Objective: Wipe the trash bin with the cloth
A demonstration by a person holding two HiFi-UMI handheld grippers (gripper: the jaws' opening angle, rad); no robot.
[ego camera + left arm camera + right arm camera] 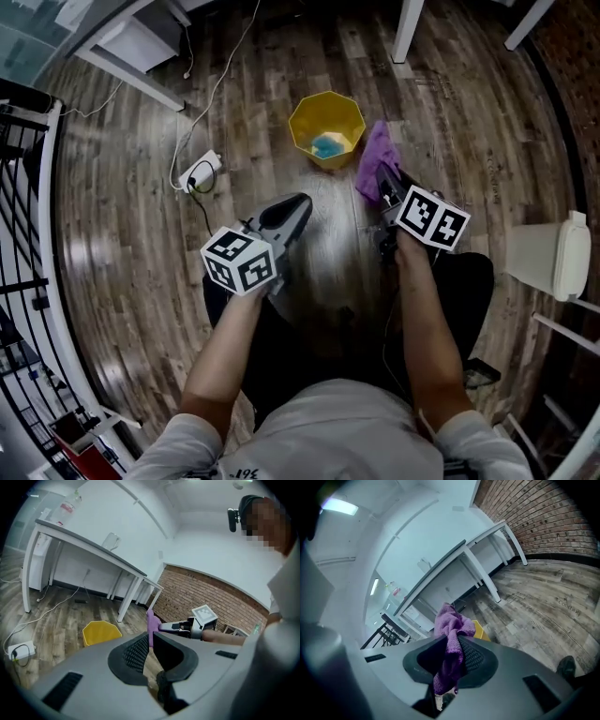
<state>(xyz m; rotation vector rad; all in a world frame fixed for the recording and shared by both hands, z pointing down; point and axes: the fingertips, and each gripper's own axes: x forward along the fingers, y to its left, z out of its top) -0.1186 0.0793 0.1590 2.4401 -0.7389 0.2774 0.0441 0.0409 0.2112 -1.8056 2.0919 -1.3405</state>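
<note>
1. The trash bin [330,105], yellow with faceted sides, stood open-topped on the wooden floor [141,244] ahead of the person, between the lines of the two grippers.
2. Inside it, on the bottom, lay a small blue item [326,146]; what it was could not be made out.
3. The right gripper [382,180] was clamped on the purple cloth [373,157]. The right gripper view showed the fabric pinched between the pads, bunched above the jaws and trailing below them.
4. The cloth hung just to the right of the bin's rim in the head view, close to it; contact could not be confirmed.
5. The left gripper [296,202] had its jaws pressed together with nothing between them, and pointed toward the bin from the near left, apart from it.
6. A white lidded container [536,255] stood at the right edge, well apart from the bin; its inside was not visible.
7. A white power strip [200,172] with cables lay on the floor to the bin's left.
</note>
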